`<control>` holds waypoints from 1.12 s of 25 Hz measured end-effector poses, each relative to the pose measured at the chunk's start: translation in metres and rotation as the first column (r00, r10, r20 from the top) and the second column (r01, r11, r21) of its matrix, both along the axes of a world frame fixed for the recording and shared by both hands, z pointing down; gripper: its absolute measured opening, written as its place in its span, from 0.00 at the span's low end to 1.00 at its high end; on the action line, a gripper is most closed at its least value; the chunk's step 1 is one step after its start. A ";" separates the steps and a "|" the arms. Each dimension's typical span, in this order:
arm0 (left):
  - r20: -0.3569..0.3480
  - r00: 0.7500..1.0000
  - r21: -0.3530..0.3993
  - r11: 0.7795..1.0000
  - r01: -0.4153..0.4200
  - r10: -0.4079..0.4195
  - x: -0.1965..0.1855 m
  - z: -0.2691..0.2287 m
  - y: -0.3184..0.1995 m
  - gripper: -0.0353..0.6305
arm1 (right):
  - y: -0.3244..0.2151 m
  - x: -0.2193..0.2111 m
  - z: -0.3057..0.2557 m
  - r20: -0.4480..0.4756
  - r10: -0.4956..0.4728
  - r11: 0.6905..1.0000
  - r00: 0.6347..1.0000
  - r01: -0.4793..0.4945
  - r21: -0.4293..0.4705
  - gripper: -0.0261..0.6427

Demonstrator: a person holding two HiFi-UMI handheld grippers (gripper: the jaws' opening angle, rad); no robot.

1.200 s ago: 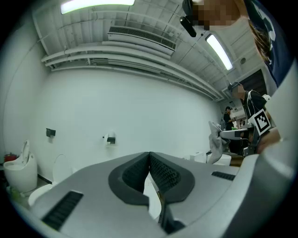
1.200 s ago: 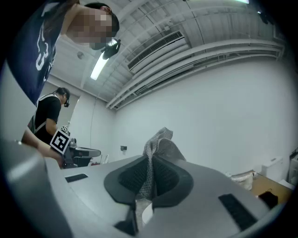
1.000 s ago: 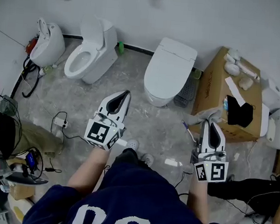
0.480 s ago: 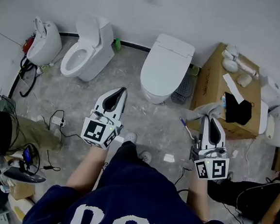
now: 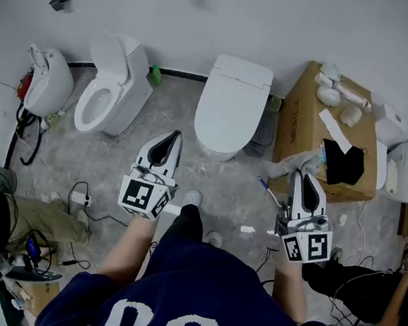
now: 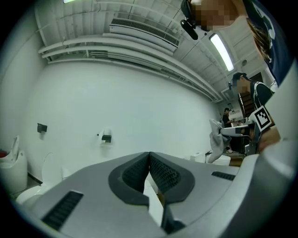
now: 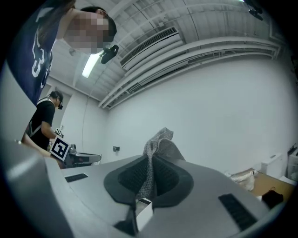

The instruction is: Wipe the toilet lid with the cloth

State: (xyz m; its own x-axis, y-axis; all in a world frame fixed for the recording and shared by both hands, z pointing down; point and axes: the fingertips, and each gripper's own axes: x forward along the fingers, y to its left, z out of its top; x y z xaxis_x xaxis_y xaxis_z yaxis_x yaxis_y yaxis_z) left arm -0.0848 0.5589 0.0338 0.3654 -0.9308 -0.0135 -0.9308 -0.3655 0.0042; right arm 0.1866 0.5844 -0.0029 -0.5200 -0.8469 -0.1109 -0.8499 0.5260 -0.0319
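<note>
Cloth (image 7: pixel 159 145) pinched between right gripper (image 7: pixel 150 162) jaws

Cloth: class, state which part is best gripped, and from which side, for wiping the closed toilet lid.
Grip the cloth at its bunched fold, as the right gripper does now, coming from the person's side. Its loose end then sticks out past the jaw tips, probably free to drag over the toilet lid.
</note>
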 end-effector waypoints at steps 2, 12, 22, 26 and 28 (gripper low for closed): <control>0.000 1.000 0.007 1.000 -0.023 0.023 -0.009 -0.003 -0.029 0.08 | -0.022 -0.010 -0.002 -0.005 0.018 1.000 1.000 -0.018 0.008 0.10; 0.019 0.991 0.033 0.991 -0.133 0.132 -0.052 -0.016 -0.169 0.08 | -0.132 -0.062 -0.013 -0.009 0.117 0.993 0.993 -0.116 0.036 0.10; 0.017 0.984 0.005 0.984 -0.179 0.179 -0.075 -0.002 -0.249 0.08 | -0.197 -0.083 0.002 -0.017 0.182 0.983 0.983 -0.183 -0.014 0.10; 0.002 0.982 -0.013 0.982 -0.190 0.190 -0.071 0.004 -0.272 0.08 | -0.221 -0.082 0.004 -0.024 0.190 0.981 0.981 -0.191 -0.033 0.10; -0.001 0.982 -0.018 0.981 -0.191 0.191 -0.067 0.006 -0.285 0.08 | -0.236 -0.080 0.006 -0.029 0.185 0.982 0.982 -0.186 -0.041 0.10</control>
